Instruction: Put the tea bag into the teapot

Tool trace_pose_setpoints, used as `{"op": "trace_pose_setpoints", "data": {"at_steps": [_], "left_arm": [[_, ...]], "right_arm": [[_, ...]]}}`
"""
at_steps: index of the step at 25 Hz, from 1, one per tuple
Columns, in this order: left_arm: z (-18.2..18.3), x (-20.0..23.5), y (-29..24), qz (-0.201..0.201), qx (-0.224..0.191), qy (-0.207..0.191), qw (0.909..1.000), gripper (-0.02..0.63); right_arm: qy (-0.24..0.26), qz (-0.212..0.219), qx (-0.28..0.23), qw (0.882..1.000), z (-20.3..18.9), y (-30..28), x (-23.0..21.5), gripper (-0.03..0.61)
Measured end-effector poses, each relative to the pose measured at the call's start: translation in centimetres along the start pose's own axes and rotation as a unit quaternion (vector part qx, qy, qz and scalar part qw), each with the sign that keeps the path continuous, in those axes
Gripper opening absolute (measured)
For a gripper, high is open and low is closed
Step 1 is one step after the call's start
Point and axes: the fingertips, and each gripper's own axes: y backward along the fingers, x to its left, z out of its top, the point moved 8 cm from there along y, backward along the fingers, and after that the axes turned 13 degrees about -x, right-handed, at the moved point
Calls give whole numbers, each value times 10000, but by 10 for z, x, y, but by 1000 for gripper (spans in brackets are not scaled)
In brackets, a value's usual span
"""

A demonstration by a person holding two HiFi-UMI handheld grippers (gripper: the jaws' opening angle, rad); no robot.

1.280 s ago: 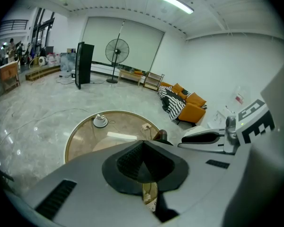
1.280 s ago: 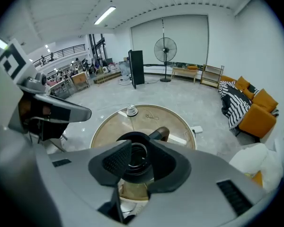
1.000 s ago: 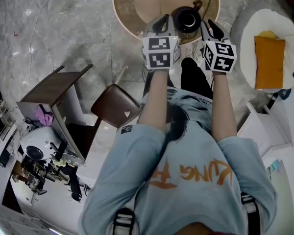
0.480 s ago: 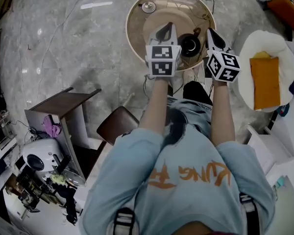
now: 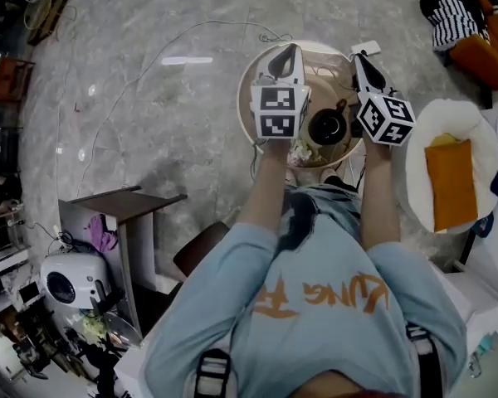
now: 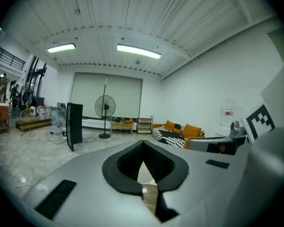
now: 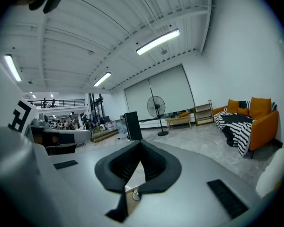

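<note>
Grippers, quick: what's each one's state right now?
Left gripper: jaws shut, nothing between them.
Right gripper: jaws shut, nothing between them.

You hold two grippers, the left gripper [image 5: 287,50] at twelve o'clock and the right gripper [image 5: 358,60] at one. Before you are one teapot [image 5: 327,127], one round table [image 5: 328,77], one orange cushion [image 5: 451,185] at three o'clock, and one fan [image 6: 104,107].
</note>
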Motion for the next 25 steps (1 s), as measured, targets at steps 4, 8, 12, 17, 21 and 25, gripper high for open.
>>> {"op": "trace_pose_setpoints", "data": {"at_steps": [4, 8, 12, 17, 21, 25], "left_arm": [[38, 13, -1, 43, -505, -181, 9986, 25], [69, 29, 3, 143, -904, -218, 9956, 25], [88, 31, 2, 47, -1169, -240, 9928, 25], [96, 33, -8, 33, -1196, -317, 9923, 25], [99, 36, -12, 44, -1217, -295, 9921, 25], [102, 36, -11, -8, -1207, -332, 9921, 25]], "right_arm": [[53, 37, -298, 9995, 25, -18, 6, 12], [215, 123, -477, 9986, 45, -32, 18, 12], [533, 145, -770, 9955, 73, -38, 28, 12], [784, 131, -927, 9925, 90, -49, 31, 12], [926, 118, -910, 9915, 96, -50, 31, 12], [871, 31, -917, 9920, 103, -49, 32, 12]]}}
